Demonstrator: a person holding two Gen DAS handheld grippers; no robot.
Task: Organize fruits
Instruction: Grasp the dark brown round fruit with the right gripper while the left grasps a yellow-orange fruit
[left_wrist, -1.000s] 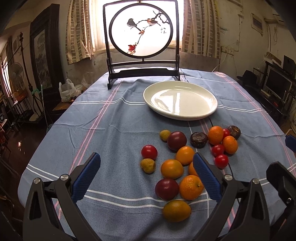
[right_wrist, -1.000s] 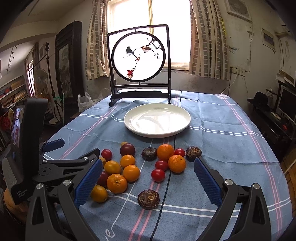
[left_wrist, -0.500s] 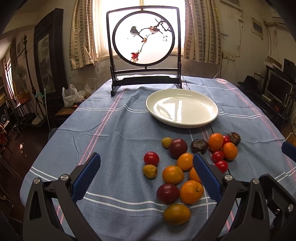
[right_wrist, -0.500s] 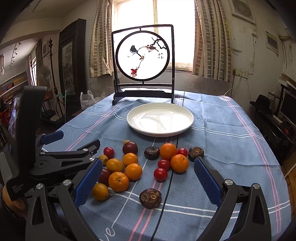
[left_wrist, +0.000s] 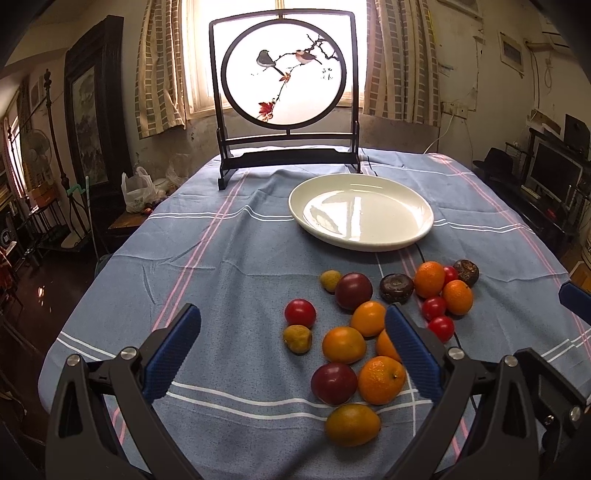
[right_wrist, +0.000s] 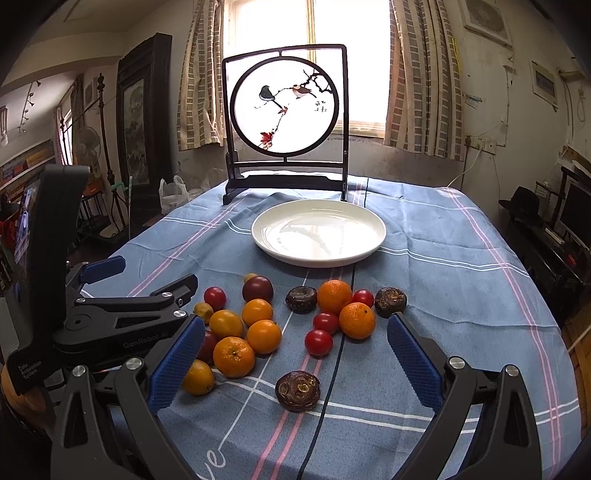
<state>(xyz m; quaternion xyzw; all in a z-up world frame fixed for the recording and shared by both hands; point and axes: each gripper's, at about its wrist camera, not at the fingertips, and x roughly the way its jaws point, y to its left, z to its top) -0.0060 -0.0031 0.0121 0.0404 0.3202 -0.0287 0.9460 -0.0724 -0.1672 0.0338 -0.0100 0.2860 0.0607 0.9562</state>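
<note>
A white plate (left_wrist: 421, 236) (right_wrist: 373, 247) stands bare on the blue tablecloth. In front of it lies a loose cluster of fruit: oranges (left_wrist: 380, 378) (right_wrist: 233, 356), red cherry tomatoes (left_wrist: 300, 313) (right_wrist: 318, 342), dark plums (left_wrist: 333, 383) (right_wrist: 257, 289), small yellow fruits (left_wrist: 297, 339) and brown wrinkled fruits (right_wrist: 297, 390) (left_wrist: 396, 288). My left gripper (left_wrist: 291, 352) is open and empty, held above the near side of the cluster. My right gripper (right_wrist: 295, 363) is open and empty, above the brown fruit. The left gripper's body (right_wrist: 122, 317) shows at the left in the right wrist view.
A dark wooden stand with a round bird painting (left_wrist: 286, 74) (right_wrist: 284, 107) stands at the table's far edge behind the plate. A thin black cable (right_wrist: 332, 369) runs across the cloth through the fruit. Furniture lines the room on both sides.
Both grippers have tilted up and drawn back slightly; the plate and fruit sit lower in both views. No fruit has moved. Both jaws stay open.
</note>
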